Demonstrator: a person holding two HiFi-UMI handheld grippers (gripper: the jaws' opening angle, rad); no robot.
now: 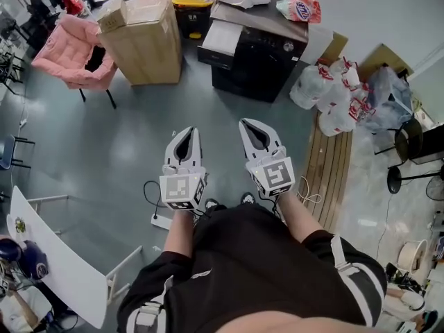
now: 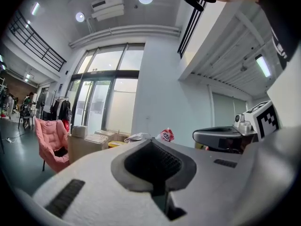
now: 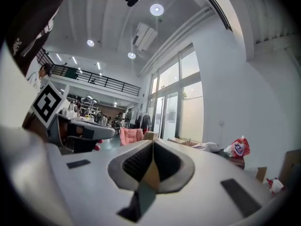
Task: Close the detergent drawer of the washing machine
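Most of the frame was bare grey concrete floor (image 1: 132, 137), and that gap mattered. The boxy black washing machine (image 1: 260, 64) stood at the far side against the wall, well apart from me, so nothing on it was within reach yet. A pale flat panel (image 1: 220, 37) jutted from its upper left corner. I took that for the open detergent drawer, though from the head view I couldn't be certain. Left of the machine sat a tall brown cardboard box (image 1: 146, 44), and further left a pink padded armchair (image 1: 73, 57), both clear of the straight path. A red-and-white plastic detergent bag (image 1: 300, 9) lay on the machine's top.

Near my body I held the white left gripper (image 1: 186, 136) and the white right gripper (image 1: 254, 127) side by side, level and pointing toward the machine. I judged this a carrying pose for the walk-up. Each gripper view showed its jaws pressed together with nothing between them, touching nothing. Closed tips would suit pushing the drawer front in, by my reckoning.
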